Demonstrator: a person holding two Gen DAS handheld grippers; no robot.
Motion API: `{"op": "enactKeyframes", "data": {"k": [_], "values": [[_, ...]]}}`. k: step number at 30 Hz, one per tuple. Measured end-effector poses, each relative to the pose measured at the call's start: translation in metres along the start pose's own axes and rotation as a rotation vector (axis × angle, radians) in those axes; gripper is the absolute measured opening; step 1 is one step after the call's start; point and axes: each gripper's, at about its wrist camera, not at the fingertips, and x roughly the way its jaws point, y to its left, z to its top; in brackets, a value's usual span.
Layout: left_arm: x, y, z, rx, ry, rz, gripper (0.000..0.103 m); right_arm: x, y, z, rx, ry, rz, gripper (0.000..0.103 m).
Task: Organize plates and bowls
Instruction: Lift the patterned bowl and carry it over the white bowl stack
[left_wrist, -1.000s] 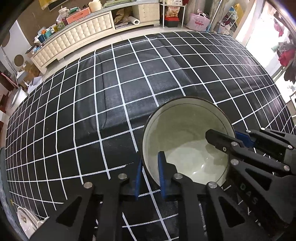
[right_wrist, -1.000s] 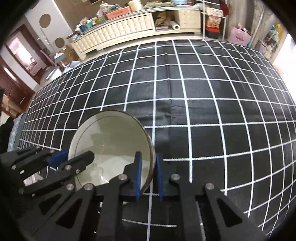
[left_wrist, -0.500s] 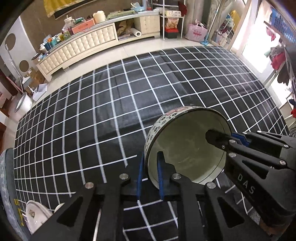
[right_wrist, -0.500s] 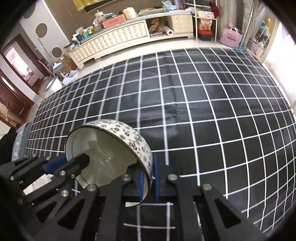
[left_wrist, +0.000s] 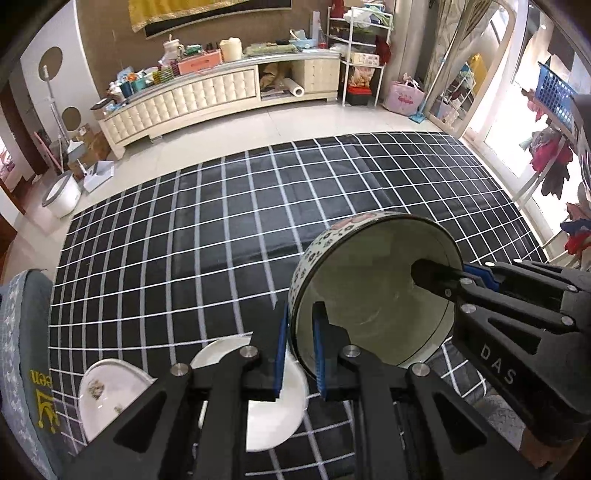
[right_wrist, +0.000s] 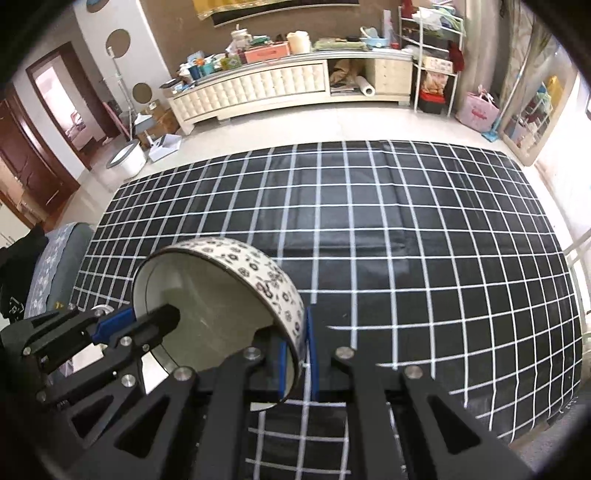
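Both tools grip one patterned ceramic bowl (left_wrist: 373, 291) by opposite rim walls: left tool (left_wrist: 300, 345) and right tool (right_wrist: 295, 354) each nearly closed on the thin wall, bowl tilted and held above the grid-patterned bench (left_wrist: 207, 236). Two white plates (left_wrist: 273, 402) lie near the bench's near-left corner. Risk: the glazed, smooth, round rim could slip from the narrow pads if the tools diverge.

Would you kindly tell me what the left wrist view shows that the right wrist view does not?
Only the left wrist view shows two white plates on the grid cloth. Only the right wrist view shows the brown door. Both show the patterned bowl, clamped at opposite rims by the left gripper and right gripper.
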Motion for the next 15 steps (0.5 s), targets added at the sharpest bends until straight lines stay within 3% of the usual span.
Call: {"op": "enactKeyframes", "data": {"k": [15], "values": [[-0.016, 0.063, -0.060, -0.067, 0.036, 0.011, 0.011, 0.016, 0.072, -0.029, -0.040, 0.075, 0.018, 0.013]]}}
